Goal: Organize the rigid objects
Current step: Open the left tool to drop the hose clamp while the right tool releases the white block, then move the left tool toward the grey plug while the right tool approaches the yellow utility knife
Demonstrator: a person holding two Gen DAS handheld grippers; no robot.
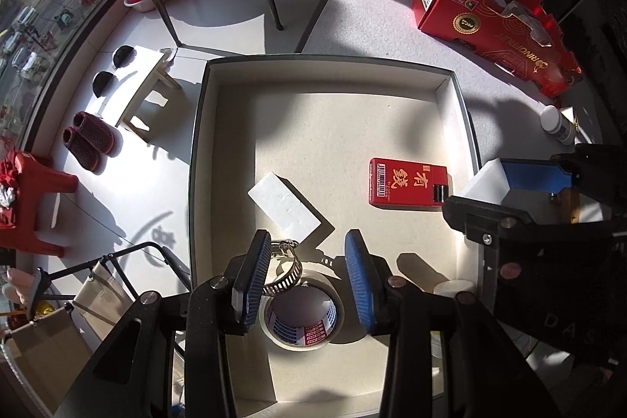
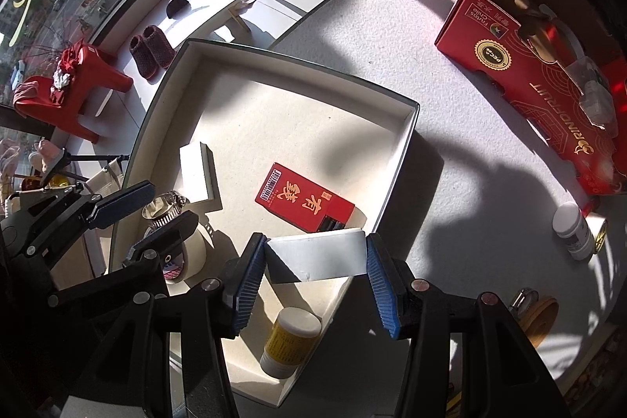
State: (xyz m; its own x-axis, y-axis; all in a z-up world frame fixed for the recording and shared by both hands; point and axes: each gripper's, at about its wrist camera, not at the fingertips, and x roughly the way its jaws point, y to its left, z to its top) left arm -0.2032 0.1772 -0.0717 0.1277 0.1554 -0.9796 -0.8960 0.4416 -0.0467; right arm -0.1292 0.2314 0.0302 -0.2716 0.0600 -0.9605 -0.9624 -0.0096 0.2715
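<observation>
A shallow white box (image 1: 198, 151) (image 2: 407, 143) lies on the grey table. Inside are a red pack (image 1: 407, 183) (image 2: 303, 198), a white block (image 1: 286, 206) (image 2: 196, 171), a tape roll (image 1: 301, 316) (image 2: 192, 249) and a yellow-labelled bottle (image 2: 292, 339). My left gripper (image 1: 311, 241) (image 2: 174, 202) points down, open over the roll. A metal hose clamp (image 1: 284, 269) (image 2: 162, 210) rests on the roll beside the left pad, clear of the right pad. My right gripper (image 2: 316, 239) (image 1: 509, 190) is shut on a second white block (image 2: 317, 253) (image 1: 484, 183) above the box's right wall.
A large red carton (image 1: 490, 14) (image 2: 548, 65) stands at the table's far right. A white bottle (image 2: 572, 230) (image 1: 556, 124), another clamp (image 2: 523, 298) and a wooden ring (image 2: 542, 316) lie right of the box. Chair, stools and slippers are on the floor to the left.
</observation>
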